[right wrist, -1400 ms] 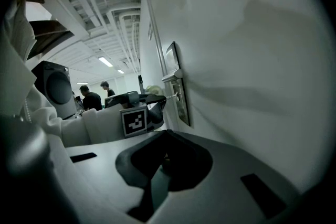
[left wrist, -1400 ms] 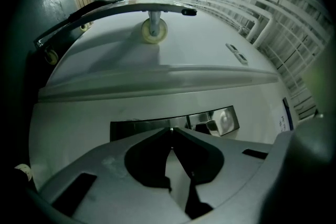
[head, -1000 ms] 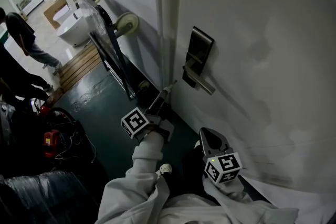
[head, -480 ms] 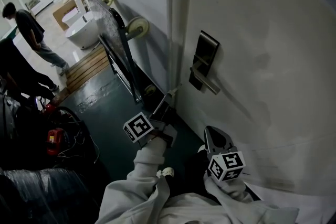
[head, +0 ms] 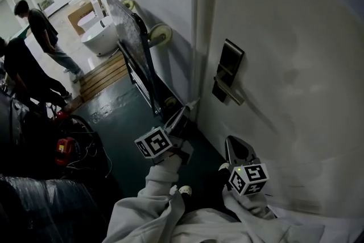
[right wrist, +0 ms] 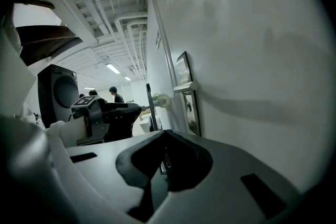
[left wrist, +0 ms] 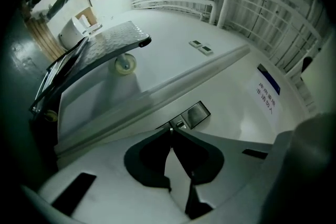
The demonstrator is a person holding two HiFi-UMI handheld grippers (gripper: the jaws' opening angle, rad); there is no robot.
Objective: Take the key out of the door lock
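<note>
The white door [head: 296,54] carries a dark lock plate [head: 229,70] with a silver lever handle [head: 232,95]; I cannot make out a key in any view. My left gripper [head: 191,103] is shut and empty, its tips by the door frame, below and left of the lock plate. In the left gripper view the lock plate [left wrist: 195,114] lies just past the closed tips of the left gripper [left wrist: 170,129]. My right gripper [head: 232,141] hangs lower, close to the door face, shut with nothing in it. The right gripper view shows the lock plate [right wrist: 189,97] ahead.
A wheeled trolley [head: 139,48] leans on the wall left of the door frame. Beyond it are a white toilet bowl [head: 99,38] and wooden slats [head: 102,78]. Two people [head: 45,31] stand at far left. A red tool [head: 65,151] and dark bags [head: 40,208] lie on the floor.
The head view has swung, so the door and lock sit further right in the picture. Both grippers keep the same pose, still shut. The people at the left have shifted.
</note>
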